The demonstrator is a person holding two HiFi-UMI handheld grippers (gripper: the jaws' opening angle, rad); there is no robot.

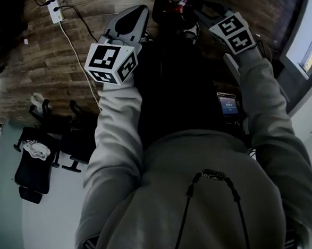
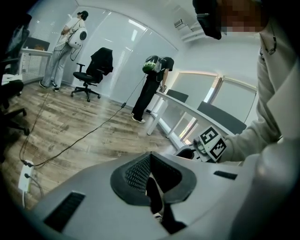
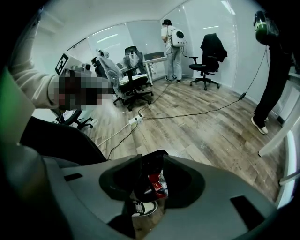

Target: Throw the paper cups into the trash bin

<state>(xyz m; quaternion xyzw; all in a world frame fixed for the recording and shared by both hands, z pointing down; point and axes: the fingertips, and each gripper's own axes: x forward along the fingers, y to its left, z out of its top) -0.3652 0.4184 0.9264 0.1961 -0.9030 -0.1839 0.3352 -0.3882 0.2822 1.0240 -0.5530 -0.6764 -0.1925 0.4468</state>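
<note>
In the head view the black trash bin stands on the wood floor straight ahead of me, with red and pale litter inside; I cannot tell which piece is a paper cup. My right gripper hangs over the bin's right rim. In the right gripper view its jaws stand apart, nothing sits between them, and a red-and-white item shows below them in the bin. My left gripper is held just left of the bin. In its own view the left gripper has its tips together and holds nothing.
A power strip and cables lie on the floor at far left. Black office chairs stand at left. A lit screen is at my right side. Two people stand near a desk.
</note>
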